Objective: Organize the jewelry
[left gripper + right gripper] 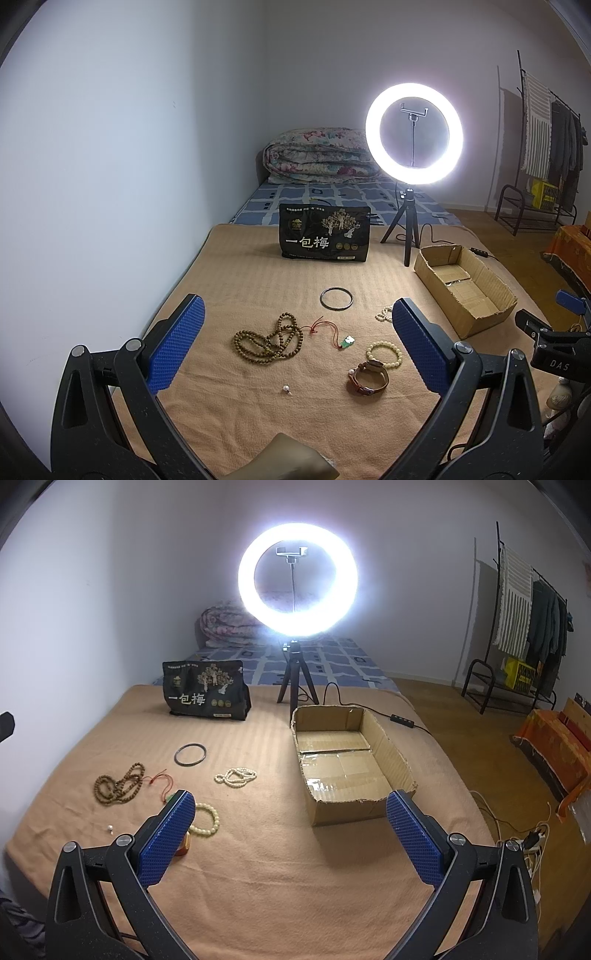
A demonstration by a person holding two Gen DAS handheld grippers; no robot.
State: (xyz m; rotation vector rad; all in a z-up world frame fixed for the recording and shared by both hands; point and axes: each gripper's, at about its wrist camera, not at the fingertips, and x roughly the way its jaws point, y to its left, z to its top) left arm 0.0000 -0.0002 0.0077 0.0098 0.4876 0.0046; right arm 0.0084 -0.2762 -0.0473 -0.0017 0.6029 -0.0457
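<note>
Two grippers, left gripper (pixel 295 343), right gripper (pixel 291 834), both spread wide, hovering over blanket (pixel 258 886)

White pearl bead strand (pixel 384 314) partly hidden behind left gripper's blue pad, brown leather watch (pixel 183 843) and green jade pendant (pixel 170 797) largely hidden behind right gripper's pad, tiny pearl piece (pixel 109 828) too small to identify

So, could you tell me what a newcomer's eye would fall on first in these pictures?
The glowing ring light on its tripod at the far end of the tan blanket dominates. Next comes the open cardboard box to its right, holding no jewelry. Left of the box, jewelry lies scattered, notably the brown bead strand and the black bangle.
</note>
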